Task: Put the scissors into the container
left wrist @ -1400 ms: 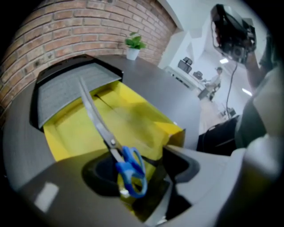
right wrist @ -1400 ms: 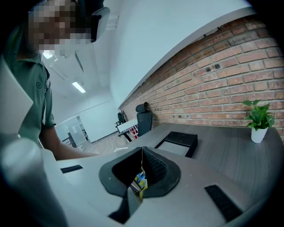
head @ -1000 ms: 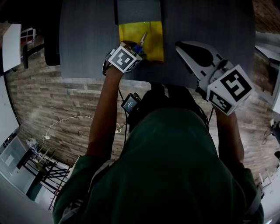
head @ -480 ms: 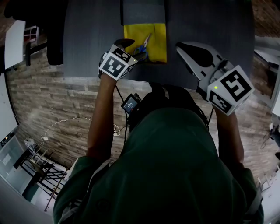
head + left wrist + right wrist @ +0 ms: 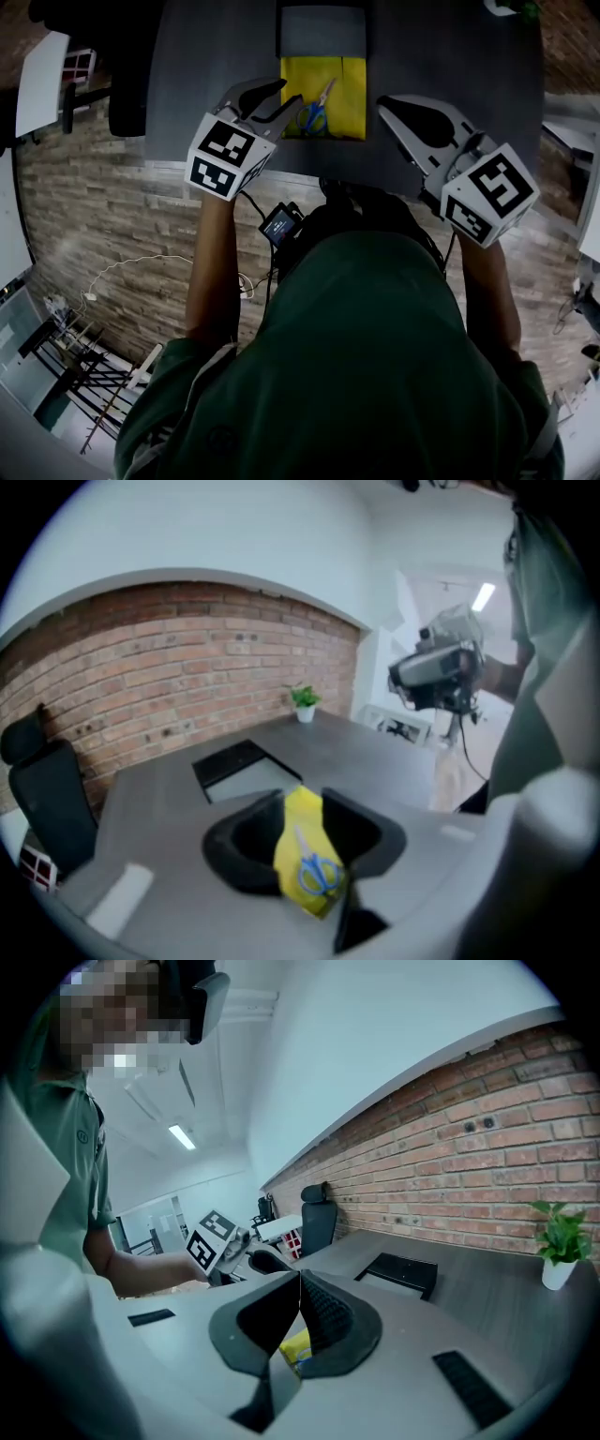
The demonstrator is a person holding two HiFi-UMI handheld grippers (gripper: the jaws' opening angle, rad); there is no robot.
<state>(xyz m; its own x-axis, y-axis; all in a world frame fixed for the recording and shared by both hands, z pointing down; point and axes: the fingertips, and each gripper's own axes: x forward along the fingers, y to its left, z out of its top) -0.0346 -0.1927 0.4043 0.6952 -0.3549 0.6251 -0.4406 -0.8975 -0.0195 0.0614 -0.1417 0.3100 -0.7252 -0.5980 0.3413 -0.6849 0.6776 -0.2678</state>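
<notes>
Blue-handled scissors [image 5: 316, 111] lie in the flat yellow container [image 5: 347, 103] on the dark grey table [image 5: 206, 84]. My left gripper [image 5: 281, 97] hangs above the table's near edge, left of the container and clear of it. Its jaws have just been closing, still stand apart, and hold nothing. In the left gripper view the container [image 5: 302, 816] and scissors [image 5: 319, 874] show far below through the left gripper's [image 5: 302, 834] gap. My right gripper [image 5: 386, 101] hovers right of the container with its jaws meeting at the tips [image 5: 298, 1275], empty. A bit of yellow [image 5: 295, 1346] shows beneath them.
A dark grey tray [image 5: 322, 33] sits just beyond the yellow container. A black office chair [image 5: 122, 94] stands at the table's left side. A small potted plant [image 5: 562, 1241] stands at the far end by the brick wall. The table's near edge [image 5: 291, 173] runs by the person's body.
The left gripper has lifted off the scissors and risen back toward the near edge, leaving them in the yellow container; its jaws have narrowed. The right gripper has hardly shifted.
</notes>
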